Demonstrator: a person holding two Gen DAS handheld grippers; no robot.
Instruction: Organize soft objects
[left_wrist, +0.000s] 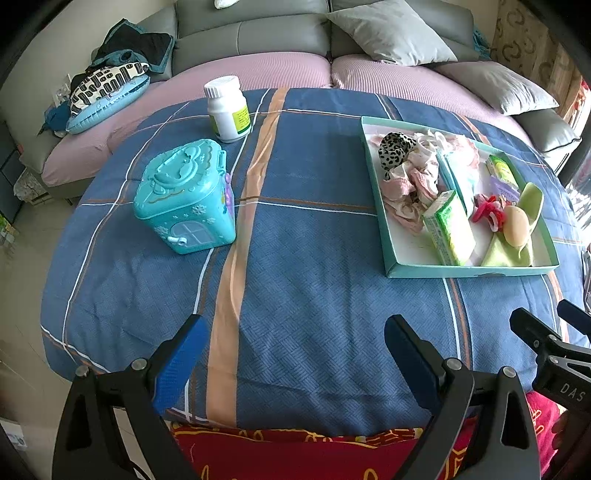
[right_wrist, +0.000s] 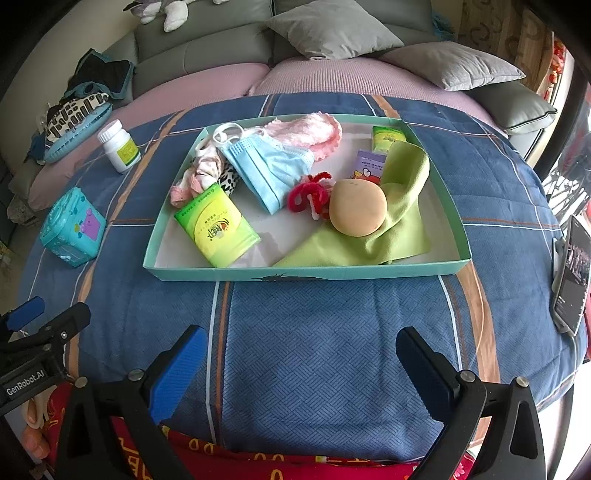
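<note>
1. The tray (right_wrist: 306, 273) sits at frame centre, long axis left-right.
2. The mask (right_wrist: 266, 170) inside runs upper left to lower right.
3. Both the left gripper (left_wrist: 295, 369) and right gripper (right_wrist: 303, 369) have fingers apart, empty.

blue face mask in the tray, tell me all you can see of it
The blue face mask is a pleated, disposable-looking one of thin soft fabric, lying crumpled and partly folded near the middle of the teal tray. White ear loops curl at its far-left end. It overlaps the pink fuzzy cloth; its near tip rests beside the red pipe-cleaner bundle.
</note>
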